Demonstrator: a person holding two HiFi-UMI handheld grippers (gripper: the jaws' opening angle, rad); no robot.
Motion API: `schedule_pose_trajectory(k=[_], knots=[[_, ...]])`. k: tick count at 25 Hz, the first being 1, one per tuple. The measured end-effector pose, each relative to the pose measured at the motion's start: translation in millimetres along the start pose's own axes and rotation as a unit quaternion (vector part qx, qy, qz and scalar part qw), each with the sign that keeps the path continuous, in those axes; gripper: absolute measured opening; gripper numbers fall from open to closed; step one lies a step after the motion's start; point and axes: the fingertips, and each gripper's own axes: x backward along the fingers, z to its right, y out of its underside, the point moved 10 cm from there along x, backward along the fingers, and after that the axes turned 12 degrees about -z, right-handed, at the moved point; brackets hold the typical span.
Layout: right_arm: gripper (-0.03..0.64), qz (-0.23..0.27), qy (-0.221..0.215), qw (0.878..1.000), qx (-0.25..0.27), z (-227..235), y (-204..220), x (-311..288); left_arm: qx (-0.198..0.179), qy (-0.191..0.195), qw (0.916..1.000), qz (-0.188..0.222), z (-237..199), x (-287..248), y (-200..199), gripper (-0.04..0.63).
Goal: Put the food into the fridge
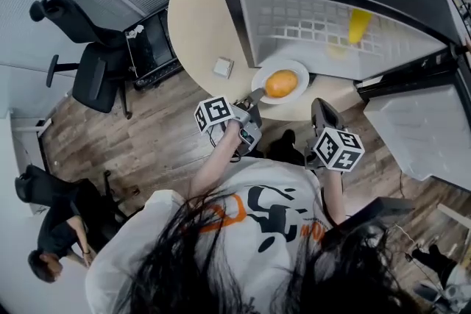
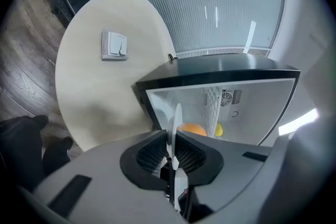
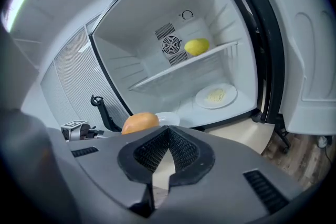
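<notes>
We see a small white switch plate (image 1: pixel 223 68) lying on the round table (image 1: pixel 193 18), ahead-left of the left gripper's fingers (image 2: pixel 149 157). A black office chair (image 1: pixel 92 77) stands farther left on wood floor (image 1: pixel 147 143).

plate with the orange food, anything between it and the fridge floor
Nothing visible blocks it. The fridge stands open, and the plate, held by the left claw, is at its opening. A second plate sits on the fridge floor, with bare floor beside it.

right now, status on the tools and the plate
Left tool shut on plate, round orange food aboard. Right tool shut, empty. Fridge open, nothing blocking.
</notes>
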Motion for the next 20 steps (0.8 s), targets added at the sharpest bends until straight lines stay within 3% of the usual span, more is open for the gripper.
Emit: schedule_pose_trajectory(k=[13, 20], knots=[[0.015, -0.026, -0.033, 0.999, 0.024, 43.2, -13.9, 0.9, 0.033, 0.022, 0.9934, 0.108, -3.7, -44.7, 10.8, 0.041], [0.015, -0.033, -0.044, 0.998, 0.037, 50.6, -20.2, 3.2, 0.05, 0.019, 0.9887, 0.14, -5.6, -58.5, 4.6, 0.041]])
